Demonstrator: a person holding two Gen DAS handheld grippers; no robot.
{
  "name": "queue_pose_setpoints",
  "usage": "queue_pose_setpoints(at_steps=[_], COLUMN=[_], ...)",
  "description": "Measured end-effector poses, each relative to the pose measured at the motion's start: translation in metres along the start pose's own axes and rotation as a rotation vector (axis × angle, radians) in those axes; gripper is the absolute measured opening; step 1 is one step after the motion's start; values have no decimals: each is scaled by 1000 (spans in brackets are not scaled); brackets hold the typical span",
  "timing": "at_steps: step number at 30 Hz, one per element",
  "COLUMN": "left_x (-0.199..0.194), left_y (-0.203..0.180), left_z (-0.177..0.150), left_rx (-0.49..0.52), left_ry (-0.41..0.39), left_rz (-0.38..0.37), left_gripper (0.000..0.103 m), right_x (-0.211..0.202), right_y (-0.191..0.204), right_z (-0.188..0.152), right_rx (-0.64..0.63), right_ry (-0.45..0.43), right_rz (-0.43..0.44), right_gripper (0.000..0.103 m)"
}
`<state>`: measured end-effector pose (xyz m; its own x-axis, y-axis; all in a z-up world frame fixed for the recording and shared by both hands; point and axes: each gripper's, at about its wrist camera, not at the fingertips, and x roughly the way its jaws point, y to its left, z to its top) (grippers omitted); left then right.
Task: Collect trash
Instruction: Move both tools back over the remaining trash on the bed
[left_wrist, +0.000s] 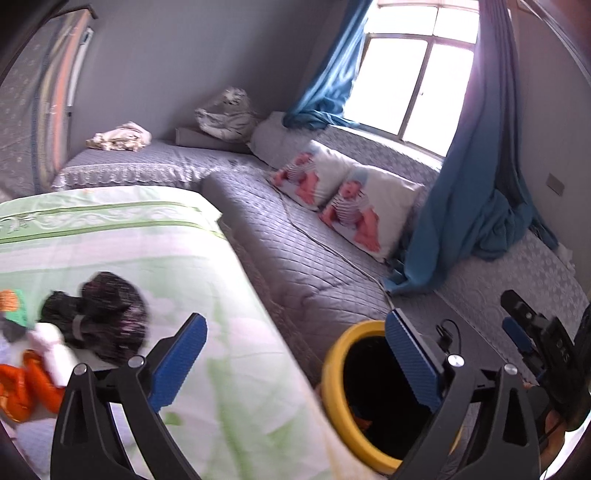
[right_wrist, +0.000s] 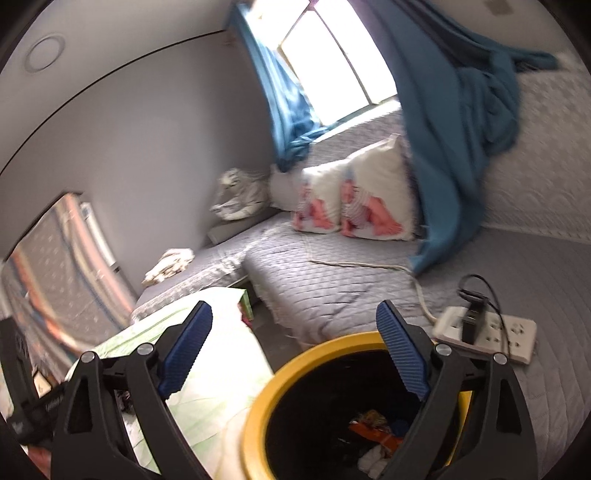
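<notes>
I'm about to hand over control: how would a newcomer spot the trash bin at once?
Find the bed with the pale green floral cover, then look down its side toward the grey quilted seating. The trash bin stands in the gap between them. It is the only round thing there: a bright yellow rim around a black inside, with wrappers at the bottom.

Trash bin (right_wrist: 258, 413): set between the table (left_wrist: 155, 236) on its left and the mattress (right_wrist: 332, 288) behind it.
Wrappers (right_wrist: 373, 424): lying inside the bin, at the bottom.
Remaining litter (left_wrist: 55, 350): left on the table's near left part.
Power strip (right_wrist: 491, 336): placed on the mattress, right of the bin.
Two pillows (right_wrist: 351, 199): leaned side by side below the window (right_wrist: 332, 62).
Curtain (right_wrist: 454, 147): draped onto the mattress, right of the pillows.
</notes>
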<state>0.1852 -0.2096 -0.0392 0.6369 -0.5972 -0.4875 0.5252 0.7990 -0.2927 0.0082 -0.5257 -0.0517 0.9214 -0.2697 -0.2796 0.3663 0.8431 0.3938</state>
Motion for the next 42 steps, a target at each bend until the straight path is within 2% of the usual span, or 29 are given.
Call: queue_pose_setpoints(at_steps=[9, 13, 21, 26, 31, 35, 42], left_x=[-32, -49, -90, -111, -124, -128, -123], left_y=[66, 102, 174, 213, 236, 250, 274], left_z=[-4, -5, -10, -15, -20, -30, -46], left_rx=[-57, -98, -119, -149, -156, -158, -188], left_ry=[-19, -32, -56, -58, -45, -29, 36], left_rz=[107, 154, 303, 371, 431, 447, 478], left_gripper=[94, 94, 94, 94, 94, 95, 95], right_x=[10, 21, 35, 52, 71, 82, 91], right_y=[80, 119, 177, 206, 231, 248, 265], right_z=[-21, -38, -64, -88, -118, -142, -168], right_rx=[-140, -197, -265, -291, -348, -395, -453], right_ry=[82, 159, 253, 345, 440, 509, 575], right_rz=[171, 266, 432, 479, 503, 511, 526], right_gripper=[90, 91, 91, 91, 91, 91, 91])
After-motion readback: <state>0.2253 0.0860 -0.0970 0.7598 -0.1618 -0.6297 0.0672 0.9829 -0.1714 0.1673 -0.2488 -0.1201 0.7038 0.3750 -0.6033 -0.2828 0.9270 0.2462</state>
